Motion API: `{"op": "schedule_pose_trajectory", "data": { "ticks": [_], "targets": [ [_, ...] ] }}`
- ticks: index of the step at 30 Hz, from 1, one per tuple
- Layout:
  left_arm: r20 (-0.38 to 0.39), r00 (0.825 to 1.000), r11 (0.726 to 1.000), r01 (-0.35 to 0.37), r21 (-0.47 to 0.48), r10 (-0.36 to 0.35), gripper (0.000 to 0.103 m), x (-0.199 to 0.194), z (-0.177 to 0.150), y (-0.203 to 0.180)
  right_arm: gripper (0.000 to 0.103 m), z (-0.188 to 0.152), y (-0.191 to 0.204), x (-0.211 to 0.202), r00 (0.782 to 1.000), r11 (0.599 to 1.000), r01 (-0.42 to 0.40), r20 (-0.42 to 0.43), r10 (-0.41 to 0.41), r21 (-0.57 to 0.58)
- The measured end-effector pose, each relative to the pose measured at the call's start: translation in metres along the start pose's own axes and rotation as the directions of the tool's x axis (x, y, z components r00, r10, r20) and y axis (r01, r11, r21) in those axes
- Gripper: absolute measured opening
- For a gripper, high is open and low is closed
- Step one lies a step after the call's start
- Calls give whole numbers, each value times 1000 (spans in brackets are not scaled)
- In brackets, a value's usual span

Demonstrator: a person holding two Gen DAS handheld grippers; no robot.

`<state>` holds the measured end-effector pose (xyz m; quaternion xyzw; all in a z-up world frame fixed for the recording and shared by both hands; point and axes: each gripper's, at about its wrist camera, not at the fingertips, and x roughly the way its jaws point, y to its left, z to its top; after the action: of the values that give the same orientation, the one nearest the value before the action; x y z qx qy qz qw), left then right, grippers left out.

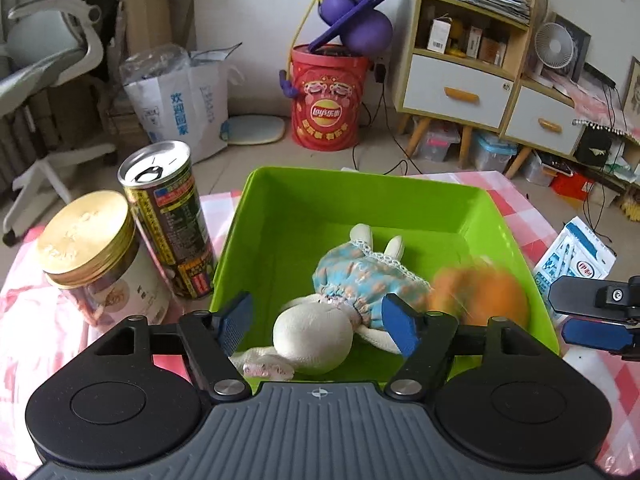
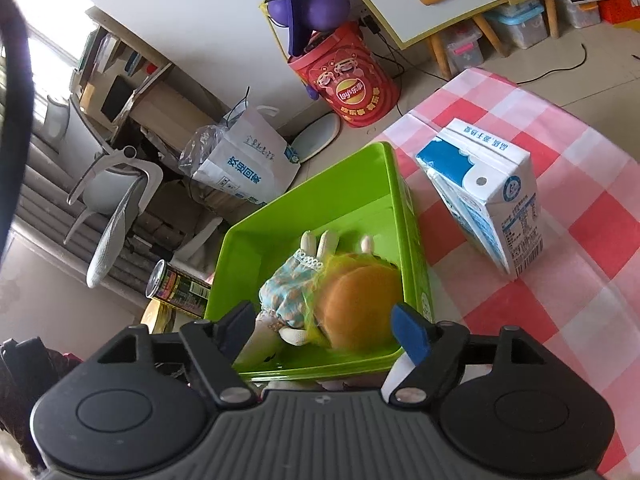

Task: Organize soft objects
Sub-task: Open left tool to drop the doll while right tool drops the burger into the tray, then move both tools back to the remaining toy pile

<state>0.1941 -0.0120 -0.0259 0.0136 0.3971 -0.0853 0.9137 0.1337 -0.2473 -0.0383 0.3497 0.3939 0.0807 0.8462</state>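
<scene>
Jaws wide apart on both the left gripper [image 1: 318, 322] and the right gripper [image 2: 324, 328], holding nothing. Inside the green bin [image 1: 280, 216]: bunny doll [image 1: 344, 300] lying flat, blurry orange plush [image 2: 356, 304] beside it. Left of the bin, tall can [image 1: 168, 216]; right of it, milk carton [image 2: 492, 196].

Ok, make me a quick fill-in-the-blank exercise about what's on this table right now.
1. The rabbit doll lies inside the ____ bin.
2. The blurred soft toy beside the doll is ____ in color.
3. The jar beside the can has a ____ lid.
4. The milk carton stands on a ____ cloth.

Missing words: green; orange; gold; checkered
</scene>
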Motion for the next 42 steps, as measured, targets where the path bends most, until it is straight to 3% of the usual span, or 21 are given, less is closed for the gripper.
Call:
{"op": "schedule_pose_trajectory", "data": {
  "ticks": [12,20,26,34,37,42],
  "targets": [
    [-1,1000,1000,-23,-13,23,83,-44,-22,8,59,-3,17,-21,1000,994,-9,8,10,-105],
    [25,999,998,-31,-49,32,94,-79,-42,20,72,-10,33,-54,997,974,-53,51,66,-221],
    [46,998,996,-42,-83,46,97,-99,-62,30,72,-16,26,-59,999,949,-4,50,20,-315],
    [93,993,989,-63,-132,75,98,-114,-97,37,74,-38,16,-70,999,864,47,46,-28,-501],
    [73,994,991,-66,-118,75,98,-115,-107,41,78,-49,5,-74,999,841,37,44,-15,-540],
    [110,990,990,-70,-123,84,98,-117,-119,52,80,-64,-8,-73,999,785,28,43,-2,-618]
  ]
}}
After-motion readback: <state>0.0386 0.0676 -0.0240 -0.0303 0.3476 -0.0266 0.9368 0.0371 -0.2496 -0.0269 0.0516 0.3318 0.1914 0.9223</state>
